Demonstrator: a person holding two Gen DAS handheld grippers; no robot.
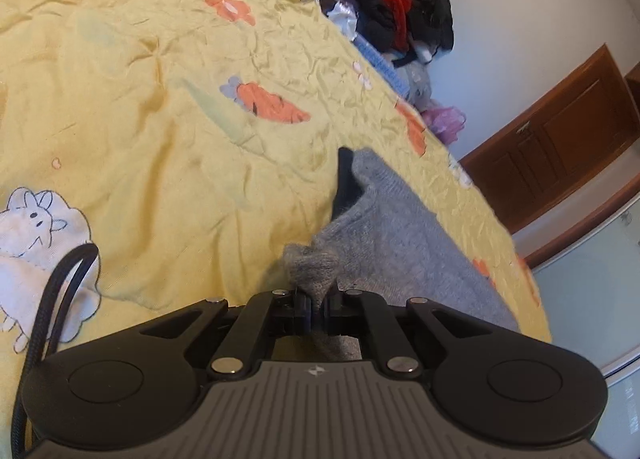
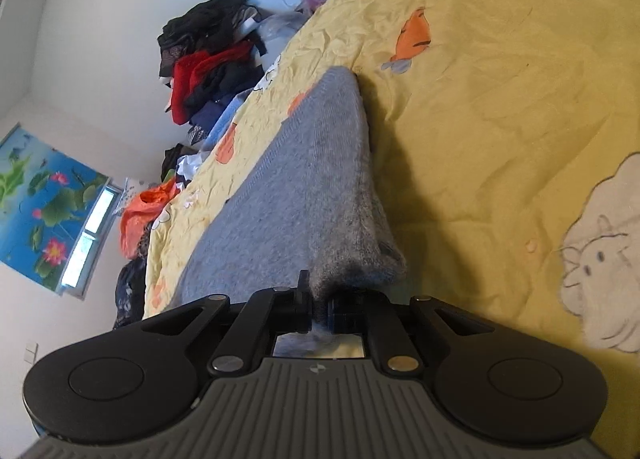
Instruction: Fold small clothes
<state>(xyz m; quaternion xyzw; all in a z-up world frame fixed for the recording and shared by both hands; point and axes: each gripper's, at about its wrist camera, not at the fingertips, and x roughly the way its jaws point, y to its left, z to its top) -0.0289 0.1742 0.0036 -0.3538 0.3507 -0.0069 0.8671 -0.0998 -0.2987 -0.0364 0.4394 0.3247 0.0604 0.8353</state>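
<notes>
Yellow quilt [image 1: 160, 131], crinkled and printed with orange carrots and a white rabbit [image 1: 36, 255], fills most of what I see from my left wrist camera. A black cable [image 1: 60, 291] loops over the rabbit at the far left. Moving right, my left gripper [image 1: 316, 305] sits at the lower centre with its jaws drawn together, pinching a bunched corner of the grey knitted garment [image 1: 400, 243]. From that pinch the garment runs up and to the right, lying flat along the edge of the quilt; a dark inner fold shows at its far end. Beyond the quilt's edge, at the upper right, a pile of clothes [image 1: 392, 7] in black, red and blue leans against the white wall, with a brown wooden door [image 1: 560, 147] further right.

From my right wrist camera, a blue lotus picture [image 2: 44, 199] hangs on the wall at the left, beside the same pile of clothes [image 2: 208, 71] and an orange bag [image 2: 140, 215]. The grey knitted garment [image 2: 288, 195] stretches from the upper middle down to my right gripper [image 2: 318, 307], whose jaws are pressed tight on another gathered corner of the fabric, lifting it slightly off the quilt [image 2: 500, 99]. The garment's right edge stands raised and casts a shadow on the bedding. The white rabbit [image 2: 600, 259] print lies at the far right.
</notes>
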